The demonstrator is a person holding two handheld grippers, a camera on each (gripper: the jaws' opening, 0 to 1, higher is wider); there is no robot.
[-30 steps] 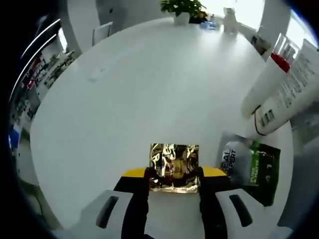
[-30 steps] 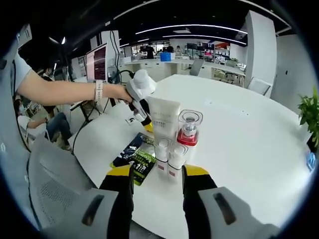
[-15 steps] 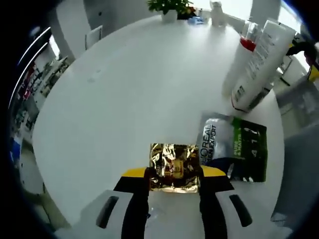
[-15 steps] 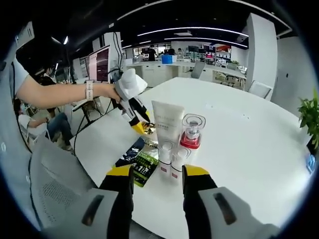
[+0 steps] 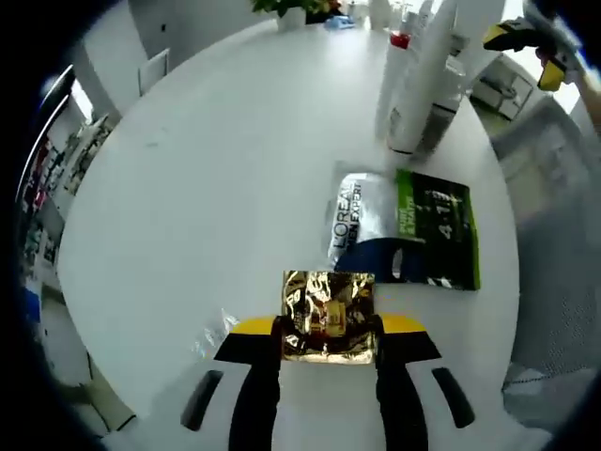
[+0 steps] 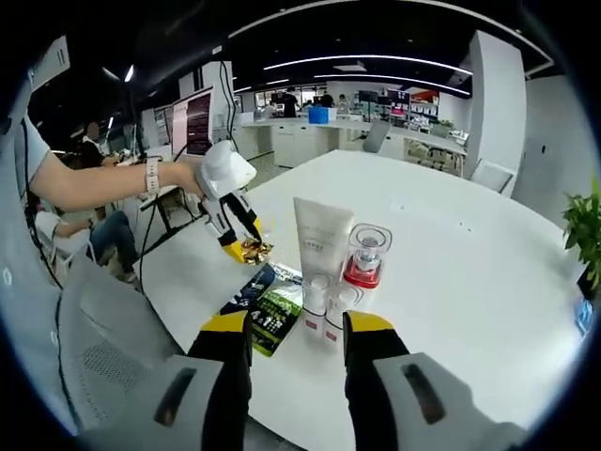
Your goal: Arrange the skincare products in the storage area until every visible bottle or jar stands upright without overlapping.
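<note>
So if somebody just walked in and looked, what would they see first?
Probably the shiny gold packet, pinched in the left gripper above the white table. Next, the white tubes and the clear bottle with a red band standing upright together just past the right gripper, which is open. A dark green and silver packet lies flat beside them.

In the right gripper view, tube (image 6: pixel 321 246) and bottle (image 6: pixel 362 265) stand together on the table (image 6: pixel 470 282), sachet (image 6: pixel 268 305) lying left, foil packet (image 6: pixel 252 250) farther left.

White table (image 5: pixel 188 169) bears tubes (image 6: pixel 319 240) (upright), sachet (image 5: pixel 408 230).
</note>
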